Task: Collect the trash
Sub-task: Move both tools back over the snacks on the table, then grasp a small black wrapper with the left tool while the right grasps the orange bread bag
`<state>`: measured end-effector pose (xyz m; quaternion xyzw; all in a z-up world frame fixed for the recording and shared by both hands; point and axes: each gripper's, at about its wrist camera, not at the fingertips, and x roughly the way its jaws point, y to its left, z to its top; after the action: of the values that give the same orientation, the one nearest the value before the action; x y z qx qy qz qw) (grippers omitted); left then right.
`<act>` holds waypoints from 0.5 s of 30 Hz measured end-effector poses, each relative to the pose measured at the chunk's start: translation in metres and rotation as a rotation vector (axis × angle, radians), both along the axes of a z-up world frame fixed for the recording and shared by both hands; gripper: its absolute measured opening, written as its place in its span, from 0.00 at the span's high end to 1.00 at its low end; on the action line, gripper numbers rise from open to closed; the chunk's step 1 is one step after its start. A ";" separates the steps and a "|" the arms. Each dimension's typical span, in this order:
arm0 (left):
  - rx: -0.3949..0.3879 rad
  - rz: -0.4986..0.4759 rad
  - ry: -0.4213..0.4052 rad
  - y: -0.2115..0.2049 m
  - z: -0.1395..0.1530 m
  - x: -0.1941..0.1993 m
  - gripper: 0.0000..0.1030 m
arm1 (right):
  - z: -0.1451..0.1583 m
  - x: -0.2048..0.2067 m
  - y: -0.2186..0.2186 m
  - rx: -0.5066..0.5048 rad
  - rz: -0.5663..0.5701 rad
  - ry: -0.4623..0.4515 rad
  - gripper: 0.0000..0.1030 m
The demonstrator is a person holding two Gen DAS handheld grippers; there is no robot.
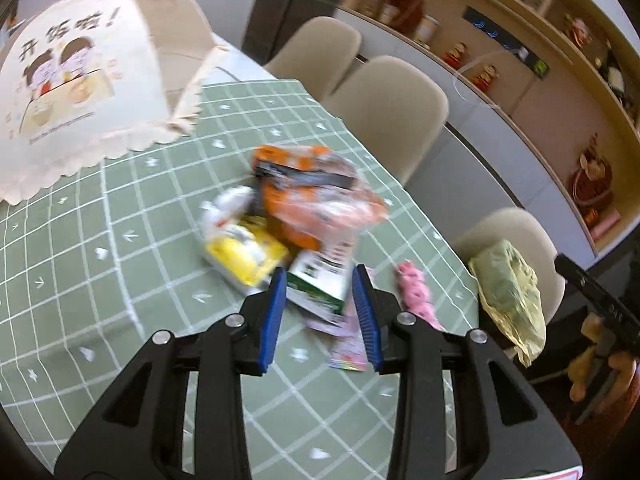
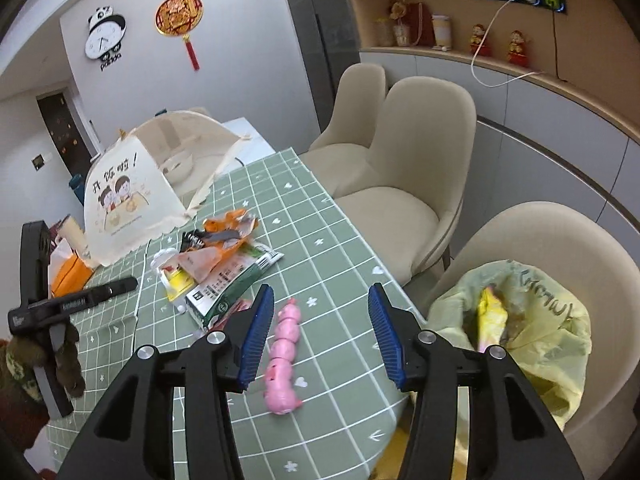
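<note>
- We saw the left claw point(image 1: 320, 312) angled down at the tabletop point(image 1: 120, 208), its blue pads apart over the blurred wrapper pile point(image 1: 288, 220), pinching nothing.
- The right claw point(image 2: 320, 336) tilted down too, spread wide and empty above the pink toy point(image 2: 285, 356) beside that pile.
- Past the pile, the yellow-green bag point(image 2: 532, 320) sat open on a chair point(image 2: 560, 240), with a yellow wrapper point(image 2: 490, 312) inside.

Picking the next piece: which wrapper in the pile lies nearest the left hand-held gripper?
The green-and-white packet, right at the left hand-held gripper tips; orange and yellow wrappers lie farther back.
</note>
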<state>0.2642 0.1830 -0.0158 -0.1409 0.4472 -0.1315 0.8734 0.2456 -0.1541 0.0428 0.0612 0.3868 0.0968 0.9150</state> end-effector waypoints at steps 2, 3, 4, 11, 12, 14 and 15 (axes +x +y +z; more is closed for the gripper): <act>-0.021 0.003 -0.006 0.017 -0.005 0.006 0.68 | -0.002 -0.003 0.008 -0.014 -0.011 -0.024 0.55; -0.026 -0.002 -0.011 0.022 -0.006 0.010 0.68 | -0.004 -0.003 0.010 -0.020 -0.014 -0.021 0.55; -0.029 -0.013 -0.025 0.027 -0.008 0.015 0.68 | -0.007 -0.003 0.015 -0.029 -0.012 -0.007 0.55; -0.062 -0.136 -0.083 0.032 -0.010 0.057 0.65 | -0.044 0.014 0.036 -0.094 -0.027 0.115 0.55; -0.059 -0.171 -0.086 0.031 -0.009 0.068 0.63 | -0.046 0.015 0.040 -0.106 -0.025 0.116 0.55; -0.023 -0.197 -0.091 0.029 -0.009 0.085 0.62 | -0.048 0.018 0.050 -0.153 -0.019 0.104 0.55; 0.001 -0.201 -0.087 0.028 -0.010 0.092 0.62 | -0.048 0.020 0.054 -0.175 -0.023 0.097 0.55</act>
<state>0.3566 0.2111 -0.0259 -0.0890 0.4208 -0.2240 0.8745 0.2656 -0.1001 -0.0055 -0.0098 0.4367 0.0491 0.8982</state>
